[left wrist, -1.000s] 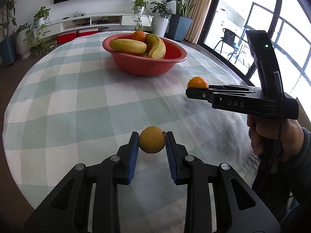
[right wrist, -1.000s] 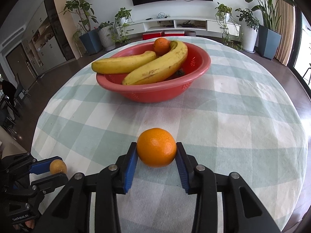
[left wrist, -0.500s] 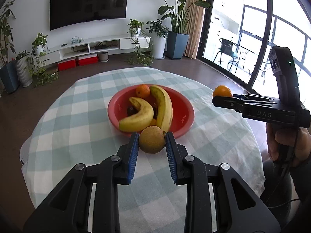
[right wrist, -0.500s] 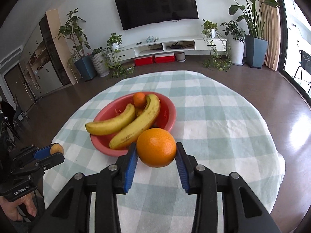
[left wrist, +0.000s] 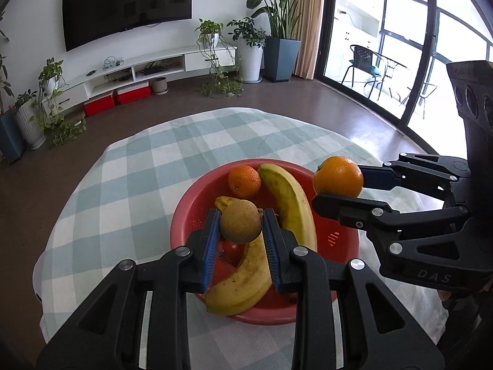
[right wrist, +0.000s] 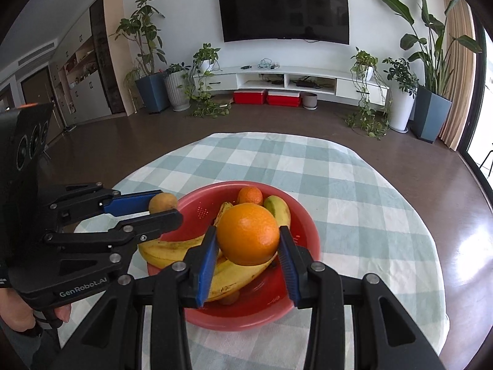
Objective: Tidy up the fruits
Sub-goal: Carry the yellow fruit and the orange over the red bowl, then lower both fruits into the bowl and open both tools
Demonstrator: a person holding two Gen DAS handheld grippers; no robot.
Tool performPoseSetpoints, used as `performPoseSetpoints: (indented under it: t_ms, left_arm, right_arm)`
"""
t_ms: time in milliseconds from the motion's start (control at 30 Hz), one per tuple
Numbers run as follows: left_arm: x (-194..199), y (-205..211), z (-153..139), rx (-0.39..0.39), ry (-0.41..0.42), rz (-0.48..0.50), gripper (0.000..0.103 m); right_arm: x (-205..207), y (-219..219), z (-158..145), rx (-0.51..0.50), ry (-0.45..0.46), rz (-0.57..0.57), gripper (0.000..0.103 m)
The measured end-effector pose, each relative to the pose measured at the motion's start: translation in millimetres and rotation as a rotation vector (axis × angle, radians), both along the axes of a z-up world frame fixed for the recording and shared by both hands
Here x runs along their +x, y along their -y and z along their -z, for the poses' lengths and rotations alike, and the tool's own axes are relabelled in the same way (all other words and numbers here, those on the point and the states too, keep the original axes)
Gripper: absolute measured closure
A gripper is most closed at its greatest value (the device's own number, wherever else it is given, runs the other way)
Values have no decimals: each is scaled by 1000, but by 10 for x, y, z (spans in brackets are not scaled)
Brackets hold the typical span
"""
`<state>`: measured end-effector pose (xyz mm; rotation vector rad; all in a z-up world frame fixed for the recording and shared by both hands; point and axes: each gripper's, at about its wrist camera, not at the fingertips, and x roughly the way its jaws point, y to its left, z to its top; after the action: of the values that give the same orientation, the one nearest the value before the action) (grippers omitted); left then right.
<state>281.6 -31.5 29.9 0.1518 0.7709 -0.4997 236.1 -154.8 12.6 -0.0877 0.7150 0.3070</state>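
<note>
My left gripper [left wrist: 241,222] is shut on a small brown round fruit [left wrist: 240,222] and hangs above the red bowl [left wrist: 185,215]. The bowl holds two bananas [left wrist: 289,200], a small orange [left wrist: 244,181] and a dark red fruit partly hidden below. My right gripper [right wrist: 248,238] is shut on a large orange [right wrist: 248,238], also raised over the bowl [right wrist: 308,225]. In the left wrist view that orange [left wrist: 338,176] sits over the bowl's right rim. In the right wrist view the left gripper [right wrist: 161,207] reaches in from the left with the brown fruit [right wrist: 162,203].
The bowl stands on a round table with a green-and-white checked cloth [left wrist: 129,178]. Brown floor surrounds the table. Behind are a white media shelf [right wrist: 286,80], potted plants and a wall television. A hand [right wrist: 18,314] holds the left gripper's handle.
Both grippers have risen and moved forward from low over the tablecloth to above the bowl, each keeping its fruit. They now hang close side by side.
</note>
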Motion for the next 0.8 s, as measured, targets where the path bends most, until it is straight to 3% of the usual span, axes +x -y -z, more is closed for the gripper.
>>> performPoseSetpoints:
  t_ms: [433,800]
  left_arm:
    - [315,-71,479,-4,-76,-18,77]
    - [288,-88,504,3,-71,-34,76]
  right_arm:
    - [327,-162,397,-84,-52,-25,62]
    - [270,-185,401,-105,-40,-40,61]
